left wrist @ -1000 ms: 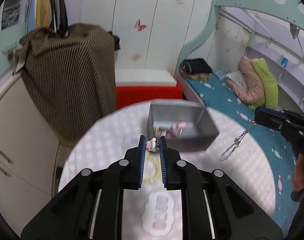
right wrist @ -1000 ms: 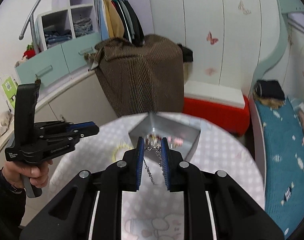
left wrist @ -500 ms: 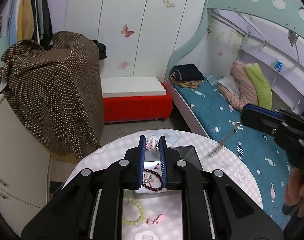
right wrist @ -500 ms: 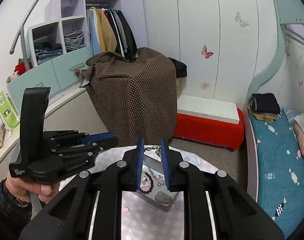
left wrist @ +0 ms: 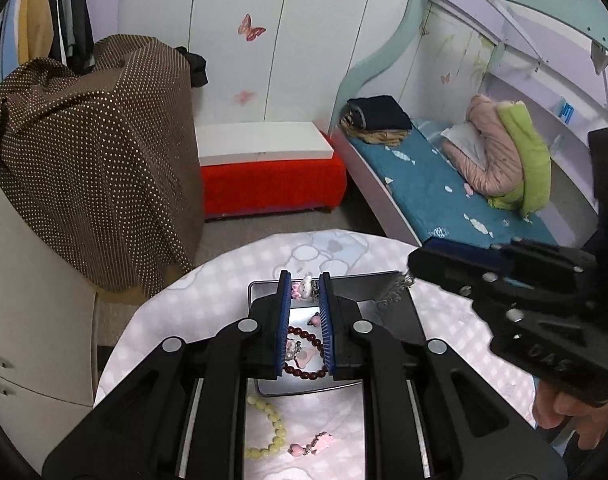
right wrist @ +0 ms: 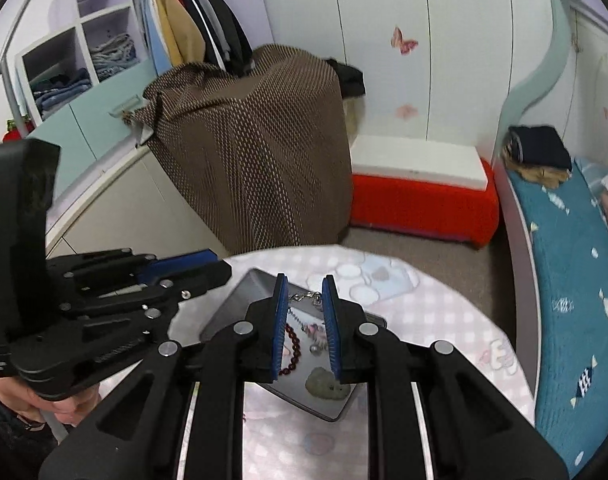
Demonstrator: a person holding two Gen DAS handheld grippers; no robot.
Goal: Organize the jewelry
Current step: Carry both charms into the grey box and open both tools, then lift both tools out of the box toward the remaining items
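- Left hand-held gripper (left wrist: 305, 290) clamped on a small white-and-pink bunny charm (left wrist: 304, 289), poised above the grey metal rectangular tray (left wrist: 388, 292) on the round pink-checked surface (left wrist: 208, 292).
- Right hand-held gripper (right wrist: 305, 294) pinched on a thin silver chain (right wrist: 304, 297), clasp end between the blue pads, rest dangling toward the tray's inside.
- Already in the tray: dark red bead bracelet (left wrist: 304, 354) and small pink pieces, at 6 o'clock from the charm.
- Outside the tray, toward 6 o'clock on the surface: pale yellow bead bracelet (left wrist: 270, 426) and a pink bow-shaped clip (left wrist: 310, 444), not yet collected.
- Risk one: both grippers crowding one tray, right one at about 3 o'clock of the left; likely knock if both descend together.
- Risk two: swinging chain catching the tray's rim or draping over the edge, if let go before hanging still.
- Risk three: chain landing across the red beads and tangling; better aimed at bare metal.
- Risk four: tiny charm sitting at the very fingertips; could slip out early and bounce off the rim onto the surface.
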